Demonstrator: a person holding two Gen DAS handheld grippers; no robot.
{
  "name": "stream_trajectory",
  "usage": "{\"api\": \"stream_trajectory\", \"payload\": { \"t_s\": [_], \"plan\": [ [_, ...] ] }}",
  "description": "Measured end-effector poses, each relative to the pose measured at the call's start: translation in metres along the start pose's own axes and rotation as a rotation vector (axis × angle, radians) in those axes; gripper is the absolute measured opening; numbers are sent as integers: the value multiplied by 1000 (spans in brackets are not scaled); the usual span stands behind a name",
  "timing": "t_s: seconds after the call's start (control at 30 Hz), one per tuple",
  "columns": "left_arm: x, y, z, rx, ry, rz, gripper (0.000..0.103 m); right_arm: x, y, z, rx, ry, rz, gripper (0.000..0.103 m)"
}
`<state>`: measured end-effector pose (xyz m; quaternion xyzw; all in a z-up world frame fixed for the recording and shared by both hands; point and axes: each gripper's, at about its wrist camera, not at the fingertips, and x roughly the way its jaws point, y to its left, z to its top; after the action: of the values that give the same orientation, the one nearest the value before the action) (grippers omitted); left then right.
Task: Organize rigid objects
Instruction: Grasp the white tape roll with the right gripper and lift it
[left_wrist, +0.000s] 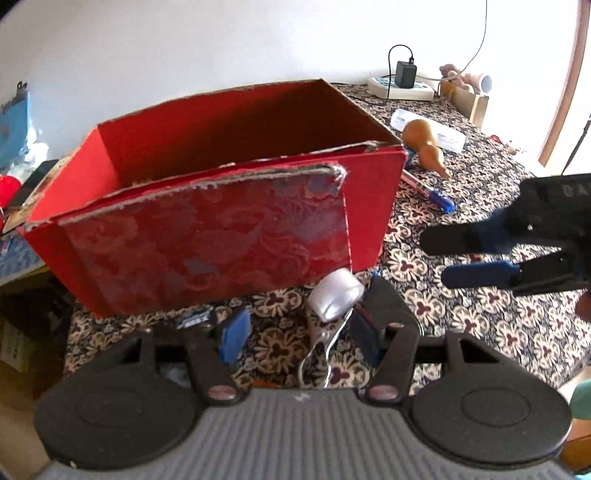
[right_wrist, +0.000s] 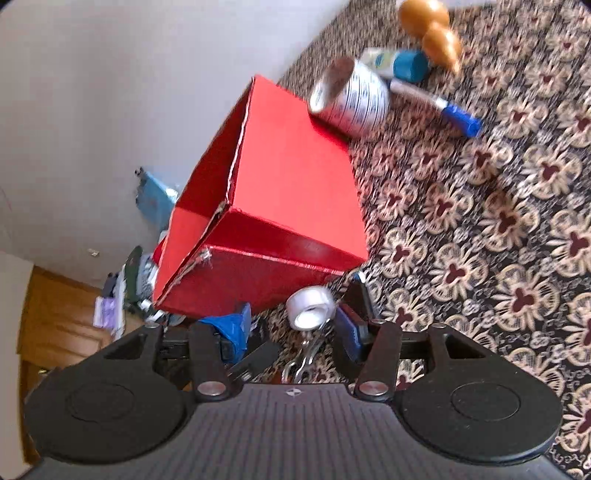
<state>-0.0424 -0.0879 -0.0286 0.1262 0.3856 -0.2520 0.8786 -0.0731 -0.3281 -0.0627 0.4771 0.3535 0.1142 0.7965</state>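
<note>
Red cardboard box (left_wrist: 207, 236) ahead of both jaws; left gripper (left_wrist: 299, 328) spread, right gripper (right_wrist: 295, 325) spread, seemingly flanking clear tape roll (right_wrist: 310, 306).

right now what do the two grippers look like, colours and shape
Both grippers match: black plastic bodies with two round discs, a grey ribbed panel between them, and silver pivot screws. The left gripper and the right gripper each end in black fingers with blue pads. No cables or sleeves are visible.
</note>
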Motion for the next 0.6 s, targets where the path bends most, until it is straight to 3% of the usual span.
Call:
{"api": "stream_trajectory", "payload": {
  "t_s": [0.23, 0.43, 0.6],
  "plan": [
    [18, -12, 3, -5, -19, -23, 57, 21, -3, 13, 10, 74, 23, 37],
    [35, -17, 6, 5, -1, -13, 42, 39, 0, 25, -10, 109, 37, 36],
    [39, -15, 6, -12, 2, -28, 42, 56, 5, 27, -53, 153, 30, 34]
  ]
}}
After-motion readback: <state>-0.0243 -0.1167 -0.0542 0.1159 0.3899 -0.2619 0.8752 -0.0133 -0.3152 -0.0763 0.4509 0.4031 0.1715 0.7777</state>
